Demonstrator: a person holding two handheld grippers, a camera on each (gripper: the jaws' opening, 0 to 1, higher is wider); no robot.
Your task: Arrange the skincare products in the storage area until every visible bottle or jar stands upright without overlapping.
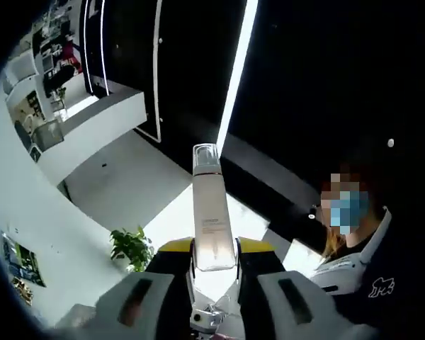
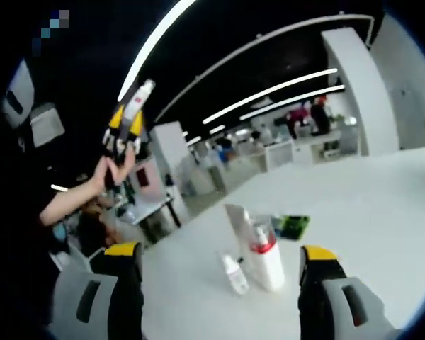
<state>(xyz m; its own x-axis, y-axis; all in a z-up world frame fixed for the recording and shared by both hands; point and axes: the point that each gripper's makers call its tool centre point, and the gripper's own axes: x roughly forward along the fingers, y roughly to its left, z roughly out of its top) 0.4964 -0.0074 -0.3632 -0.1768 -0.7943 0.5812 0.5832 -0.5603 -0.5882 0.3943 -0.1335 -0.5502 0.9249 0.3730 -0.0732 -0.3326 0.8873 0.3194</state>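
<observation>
The white table (image 2: 368,205) spreads wide under my right gripper (image 2: 219,265), whose yellow-tipped jaws stand released, far apart, with nothing between them. On the table ahead of those jaws stands a white bottle with a red collar (image 2: 267,261), upright under a clear cap. Just beside it, to its left in the right gripper view, stands a small white bottle (image 2: 234,275), upright too and lower. Behind the pair lies a green and black object (image 2: 292,225), too blurred for me to name; it may be a flat packet.

My left gripper (image 1: 214,263) is raised off the table and clenched on a tall cream bottle (image 1: 212,212), the jaws gripping its lower end while its clear cap points away from me toward the dark ceiling. In the right gripper view I see that same gripper held up in my hand (image 2: 113,168), the bottle sticking out above it, well apart from the two on the table. A potted plant (image 1: 132,247) sits low in the left gripper view.
</observation>
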